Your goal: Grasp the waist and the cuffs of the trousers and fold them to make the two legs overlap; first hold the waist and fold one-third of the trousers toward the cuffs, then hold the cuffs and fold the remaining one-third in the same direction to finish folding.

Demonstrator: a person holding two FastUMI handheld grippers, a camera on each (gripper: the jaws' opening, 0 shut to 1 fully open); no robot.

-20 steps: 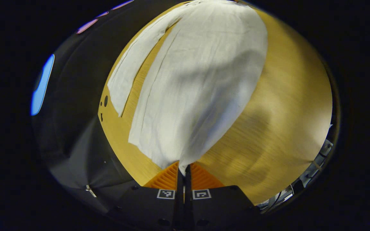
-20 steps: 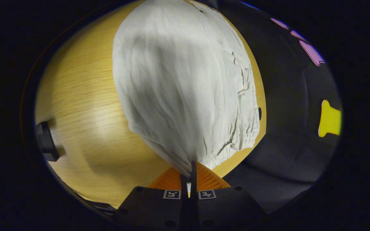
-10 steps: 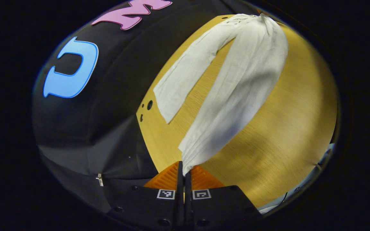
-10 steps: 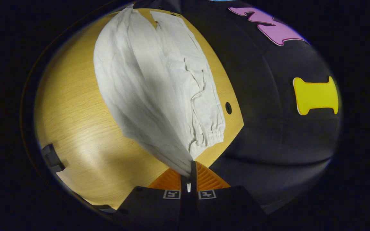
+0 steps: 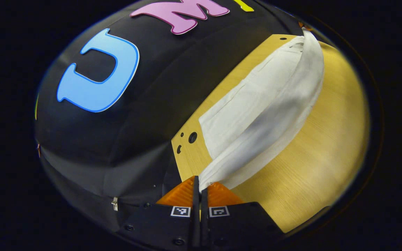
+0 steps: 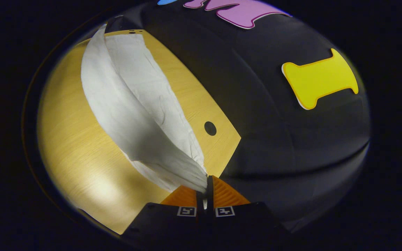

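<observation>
The white trousers [image 5: 263, 115] hang in a long sling of wrinkled cloth, one leg lifted and doubled over the other, which lies flat on the wooden table [image 5: 312, 164]. The left gripper [image 5: 199, 186] is clamped on a cloth edge right at its fingertips, and the fabric stretches away ahead of it. The right gripper [image 6: 206, 186] likewise pinches the trousers [image 6: 134, 111], the cloth running up and to its left. Beside the cloth, small round holes [image 6: 210, 128] dot the table's [image 6: 72, 146] edge.
</observation>
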